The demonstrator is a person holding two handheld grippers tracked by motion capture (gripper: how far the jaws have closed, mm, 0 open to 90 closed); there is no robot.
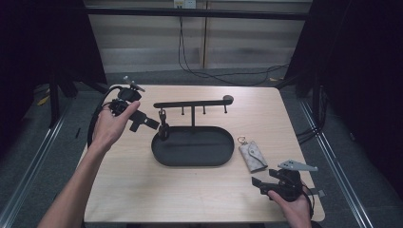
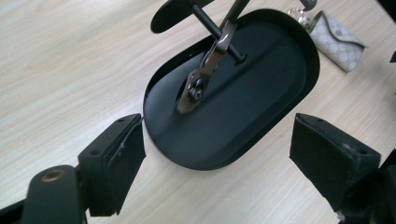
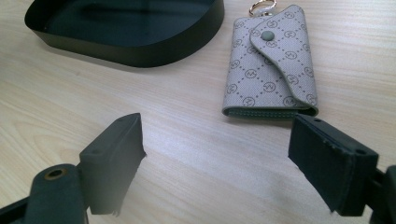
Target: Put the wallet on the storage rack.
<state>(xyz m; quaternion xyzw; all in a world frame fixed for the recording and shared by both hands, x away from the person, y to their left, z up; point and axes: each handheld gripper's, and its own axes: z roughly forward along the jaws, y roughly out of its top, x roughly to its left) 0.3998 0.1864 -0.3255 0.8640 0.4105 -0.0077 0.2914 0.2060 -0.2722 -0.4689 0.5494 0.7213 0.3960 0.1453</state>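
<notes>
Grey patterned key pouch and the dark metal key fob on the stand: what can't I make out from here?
- Grey patterned key pouch: its gold ring is cut by the right gripper view's top edge; the contents are hidden by the snapped flap.
- Dark metal key fob: its hook is cut by the left gripper view's top edge; too small in the high view.

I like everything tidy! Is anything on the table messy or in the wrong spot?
Nothing looks spilled or broken. One key fob hangs from the rack over the black tray, while the grey key pouch lies flat on the table beside the tray, not hung on a peg.
</notes>
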